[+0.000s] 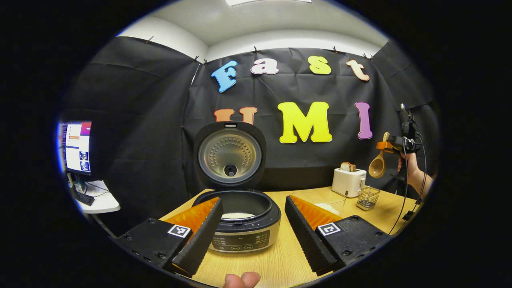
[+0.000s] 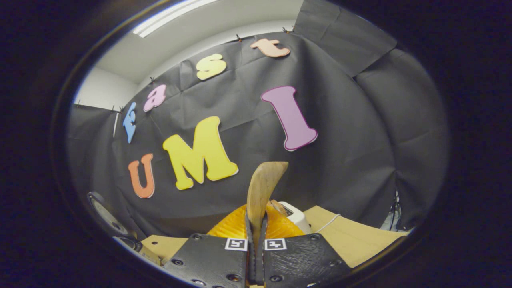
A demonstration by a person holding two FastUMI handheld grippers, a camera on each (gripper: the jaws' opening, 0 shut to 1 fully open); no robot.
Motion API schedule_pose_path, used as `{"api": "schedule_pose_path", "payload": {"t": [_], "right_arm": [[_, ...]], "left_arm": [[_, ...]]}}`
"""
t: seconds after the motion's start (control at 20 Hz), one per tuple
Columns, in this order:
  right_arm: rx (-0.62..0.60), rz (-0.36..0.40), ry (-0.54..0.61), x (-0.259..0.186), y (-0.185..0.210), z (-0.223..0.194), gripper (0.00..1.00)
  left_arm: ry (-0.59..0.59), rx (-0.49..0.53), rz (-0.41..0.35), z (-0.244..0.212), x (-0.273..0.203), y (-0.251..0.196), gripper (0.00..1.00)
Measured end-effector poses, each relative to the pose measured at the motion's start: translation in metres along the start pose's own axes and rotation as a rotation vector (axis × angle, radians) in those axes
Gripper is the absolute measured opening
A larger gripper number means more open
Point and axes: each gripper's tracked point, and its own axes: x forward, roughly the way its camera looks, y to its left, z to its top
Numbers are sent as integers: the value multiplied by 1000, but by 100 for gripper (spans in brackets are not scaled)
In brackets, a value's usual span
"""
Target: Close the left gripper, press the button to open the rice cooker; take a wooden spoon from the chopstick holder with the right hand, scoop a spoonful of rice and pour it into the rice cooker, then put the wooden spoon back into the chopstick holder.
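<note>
**Spoon lifted clear, cooker standing open**

On the wooden table (image 1: 276,260) in front of my left gripper (image 1: 252,230) sits the rice cooker (image 1: 240,224), its lid (image 1: 230,154) tipped straight up and a layer of white rice (image 1: 238,215) showing in the inner pot. My left fingers are spread wide apart, one to each side of the cooker's front, gripping nothing — a fingertip of my hand (image 1: 242,280) peeks in at the bottom edge.

Off to the right, well above the table, my right gripper (image 1: 390,146) carries the wooden spoon (image 1: 378,164) with its bowl hanging downward. Below it stands the wire chopstick holder (image 1: 368,198), just beside a white toaster (image 1: 349,182) with bread in its slot. A clear container (image 1: 320,198) rests between the cooker and the holder.

In the right gripper view, my right gripper (image 2: 256,236) is clamped tight on the wooden spoon (image 2: 262,188) — both fingers press on it, and the wood rises between them against the black wall. A monitor (image 1: 76,146) glows at the far left.
</note>
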Motion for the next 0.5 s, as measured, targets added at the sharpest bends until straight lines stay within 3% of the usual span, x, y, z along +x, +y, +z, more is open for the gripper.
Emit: {"api": "schedule_pose_path", "payload": {"t": [0.2, 0.5], "right_arm": [[-38, -52, 15, 20, -25, -28, 1], [-141, -50, 30, 37, -34, -69, 0]], "left_arm": [[-12, -8, -10, 5, -1, -4, 99], [-11, -6, -3, 6, -3, -3, 99]]}}
